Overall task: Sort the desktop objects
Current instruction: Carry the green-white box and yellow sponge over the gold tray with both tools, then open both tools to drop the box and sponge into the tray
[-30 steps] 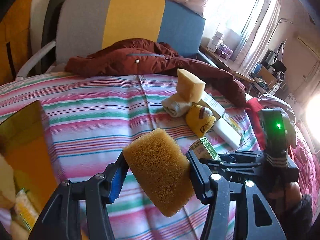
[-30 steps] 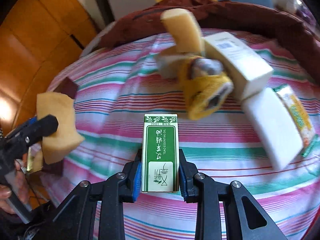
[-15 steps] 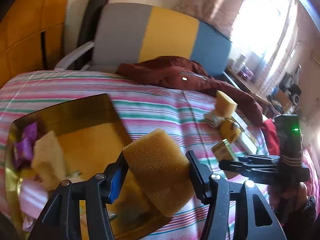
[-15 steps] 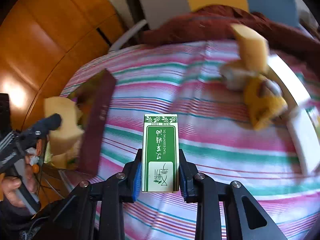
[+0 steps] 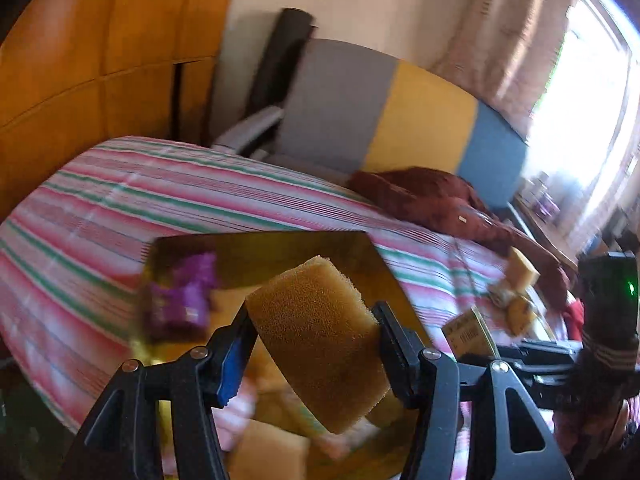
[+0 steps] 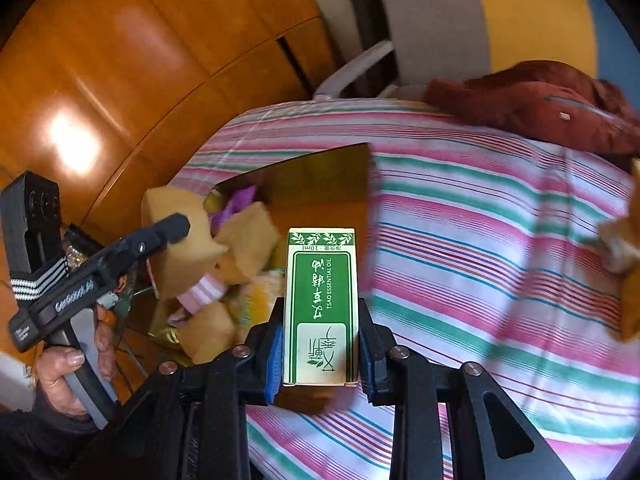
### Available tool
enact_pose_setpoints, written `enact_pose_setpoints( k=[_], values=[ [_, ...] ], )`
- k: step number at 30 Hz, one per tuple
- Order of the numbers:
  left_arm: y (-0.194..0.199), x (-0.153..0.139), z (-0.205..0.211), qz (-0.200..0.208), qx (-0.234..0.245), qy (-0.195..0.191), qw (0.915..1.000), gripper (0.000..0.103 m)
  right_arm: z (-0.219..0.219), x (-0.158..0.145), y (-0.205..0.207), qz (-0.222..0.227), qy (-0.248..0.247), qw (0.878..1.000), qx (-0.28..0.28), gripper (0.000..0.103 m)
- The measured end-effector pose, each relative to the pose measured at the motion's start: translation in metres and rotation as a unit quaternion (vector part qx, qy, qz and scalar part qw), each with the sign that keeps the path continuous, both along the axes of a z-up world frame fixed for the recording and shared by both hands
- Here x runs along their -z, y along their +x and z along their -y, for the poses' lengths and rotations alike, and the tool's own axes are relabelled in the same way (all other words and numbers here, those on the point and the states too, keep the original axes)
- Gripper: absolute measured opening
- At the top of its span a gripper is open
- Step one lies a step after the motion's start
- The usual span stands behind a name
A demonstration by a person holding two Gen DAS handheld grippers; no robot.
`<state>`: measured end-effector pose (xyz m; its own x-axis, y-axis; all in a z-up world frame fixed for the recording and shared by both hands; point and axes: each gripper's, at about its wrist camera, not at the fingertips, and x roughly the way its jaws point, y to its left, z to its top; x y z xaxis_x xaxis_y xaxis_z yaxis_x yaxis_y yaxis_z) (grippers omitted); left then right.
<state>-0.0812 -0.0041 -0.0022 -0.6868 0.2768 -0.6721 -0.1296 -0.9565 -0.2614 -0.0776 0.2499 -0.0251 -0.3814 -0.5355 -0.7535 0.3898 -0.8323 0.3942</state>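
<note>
We hold sponge [image 5: 320, 340] in left gripper [image 5: 316, 344], jaws clamped, above gold box [image 5: 360, 248]. Right gripper [image 6: 320, 344] jaws clamped on oil carton [image 6: 320, 304], box rim at 12 o'clock. Risk: springy sponge bounces off heaped contents; grippers collide over box.

Both views have swung left since 1.0 s ago. The gold-walled open box [image 5: 256, 256], then only an edge at frame left, now sits directly beneath the tan porous sponge block [image 5: 320, 340]. The green-and-white essential oil carton [image 6: 320, 304], earlier over the striped pink-green cloth [image 6: 500, 240], now overlaps the box's right edge.
</note>
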Motion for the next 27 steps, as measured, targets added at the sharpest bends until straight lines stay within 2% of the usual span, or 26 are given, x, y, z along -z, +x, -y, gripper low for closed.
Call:
enact_pose_setpoints(
  k=[5,9,10,11,12,16,19,21,27],
  values=[
    [-0.017,0.015,0.036,0.019,-0.036,-0.016,0.9990,0.061,0.049,0.007,-0.019,0.021,0.000,1.000,-0.018,0.031],
    [-0.030,0.031,0.049,0.043,-0.056,-0.030,0.9970,0.067,0.072,0.009,-0.036,0.029,-0.024,0.999,0.000,0.034],
    [-0.032,0.035,0.052,0.051,-0.062,-0.026,0.9964,0.069,0.075,0.008,-0.040,0.031,-0.035,0.999,0.010,0.039],
    [-0.031,0.036,0.054,0.055,-0.063,-0.022,0.9962,0.071,0.078,0.008,-0.042,0.032,-0.043,0.998,0.013,0.052],
    [-0.031,0.039,0.055,0.057,-0.063,-0.020,0.9961,0.072,0.080,0.007,-0.044,0.032,-0.049,0.998,0.016,0.060],
    [-0.024,0.042,0.056,0.053,-0.067,-0.027,0.9960,0.075,0.086,0.010,-0.039,0.033,-0.035,0.999,0.017,0.063],
    [-0.019,0.042,0.057,0.049,-0.072,-0.025,0.9959,0.080,0.084,0.013,-0.030,0.026,-0.011,0.999,0.023,0.073],
    [-0.015,0.040,0.058,0.044,-0.076,-0.019,0.9960,0.080,0.079,0.014,-0.024,0.019,0.006,0.999,0.031,0.086],
    [0.006,0.025,0.060,0.002,-0.083,0.005,0.9965,0.080,0.061,0.011,-0.001,-0.015,0.044,0.997,0.058,0.095]
  ],
)
